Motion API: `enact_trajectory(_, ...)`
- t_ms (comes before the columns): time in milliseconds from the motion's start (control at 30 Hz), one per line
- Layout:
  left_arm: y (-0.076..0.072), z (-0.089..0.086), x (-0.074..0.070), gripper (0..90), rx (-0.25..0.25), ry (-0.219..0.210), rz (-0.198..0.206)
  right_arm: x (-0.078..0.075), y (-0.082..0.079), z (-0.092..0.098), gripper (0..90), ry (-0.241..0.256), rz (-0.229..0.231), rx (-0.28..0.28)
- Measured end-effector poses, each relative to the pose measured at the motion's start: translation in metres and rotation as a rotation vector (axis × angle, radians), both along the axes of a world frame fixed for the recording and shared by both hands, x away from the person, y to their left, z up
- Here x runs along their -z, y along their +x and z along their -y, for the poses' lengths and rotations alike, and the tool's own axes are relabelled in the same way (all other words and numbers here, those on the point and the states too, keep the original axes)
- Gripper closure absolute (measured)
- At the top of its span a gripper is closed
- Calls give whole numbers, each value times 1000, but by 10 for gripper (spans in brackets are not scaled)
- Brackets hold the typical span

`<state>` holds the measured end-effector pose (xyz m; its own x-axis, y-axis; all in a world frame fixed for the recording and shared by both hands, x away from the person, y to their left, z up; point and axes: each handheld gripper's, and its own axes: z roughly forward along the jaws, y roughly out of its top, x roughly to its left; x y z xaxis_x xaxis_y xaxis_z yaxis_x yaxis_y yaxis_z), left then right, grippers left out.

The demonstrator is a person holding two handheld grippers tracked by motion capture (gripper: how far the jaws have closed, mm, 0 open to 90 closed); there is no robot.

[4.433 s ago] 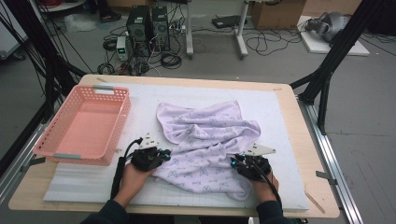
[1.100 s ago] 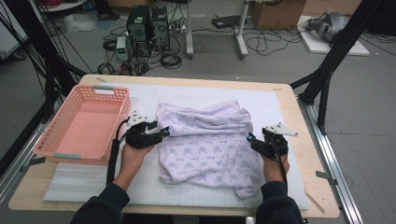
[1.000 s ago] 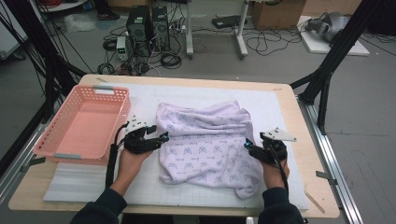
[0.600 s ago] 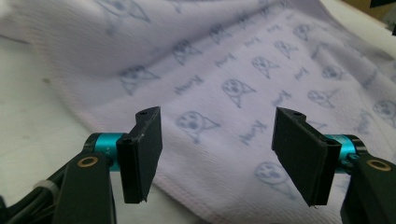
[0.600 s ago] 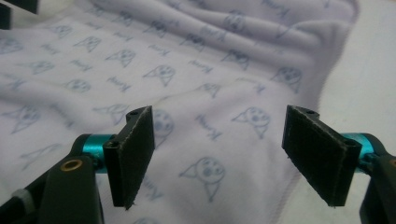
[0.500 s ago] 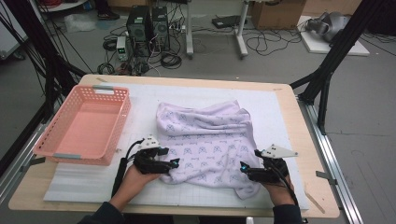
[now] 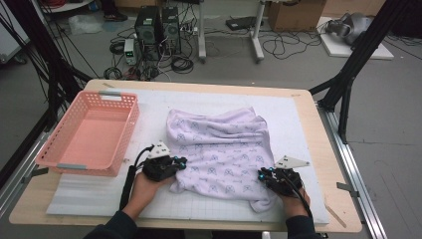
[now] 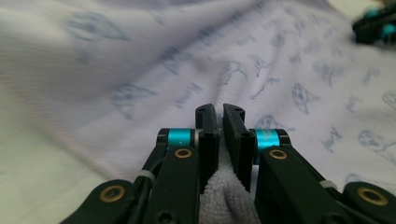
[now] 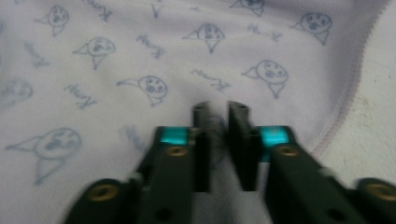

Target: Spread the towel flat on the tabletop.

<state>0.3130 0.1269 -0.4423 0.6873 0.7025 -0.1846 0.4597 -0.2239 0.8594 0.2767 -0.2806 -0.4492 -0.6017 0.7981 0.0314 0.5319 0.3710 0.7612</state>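
Note:
A pale lilac towel (image 7: 221, 149) printed with small cat faces lies spread and partly folded on the white mat. My left gripper (image 7: 178, 163) is at the towel's near left edge, its jaws shut on a fold of the towel (image 8: 219, 186). At the near right corner, my right gripper (image 7: 263, 175) is shut on the cloth too, and the towel (image 9: 140, 70) spreads out beyond its jaws. The towel's hemmed edge (image 9: 348, 88) runs along the right side of the right gripper view.
A pink plastic basket (image 7: 125, 134) stands empty at the table's left side. The white gridded mat (image 7: 298, 114) covers most of the wooden table (image 7: 323, 149). Computers and cables sit on the floor beyond the far edge.
Both grippers have pulled back toward the near table edge, dragging the towel's near edge with them. The towel now lies longer and flatter toward me.

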Motion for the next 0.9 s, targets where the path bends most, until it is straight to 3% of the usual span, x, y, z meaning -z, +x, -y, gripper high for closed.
enact_trajectory(67,7,-6,-1,846,-32,-29,8,-1,6,-5,877,-14,5,-7)
enact_trajectory(133,17,-8,-4,846,-42,-2,2,-1,14,-11,881,-18,27,-10)
enact_trajectory(300,43,-4,-9,844,-79,20,33,-3,48,-18,881,-18,73,64)
enact_trajectory(400,58,1,-8,843,-103,56,59,-7,65,-22,881,-59,94,104)
enact_trajectory(500,68,5,-4,844,-135,83,123,-9,78,-25,881,-72,127,158)
enact_trajectory(633,72,14,0,821,-174,100,170,-10,88,-32,881,-159,185,239)
enact_trajectory(700,71,15,-2,746,-186,97,174,-9,89,-37,880,-213,205,259)
enact_trajectory(733,70,14,-3,677,-195,87,158,-8,90,-37,879,-216,211,260)
enact_trajectory(800,68,9,-8,496,-217,41,114,-8,90,-34,856,-188,203,263)
enact_trajectory(900,54,0,-14,464,-205,23,129,-10,91,-27,752,-122,197,244)
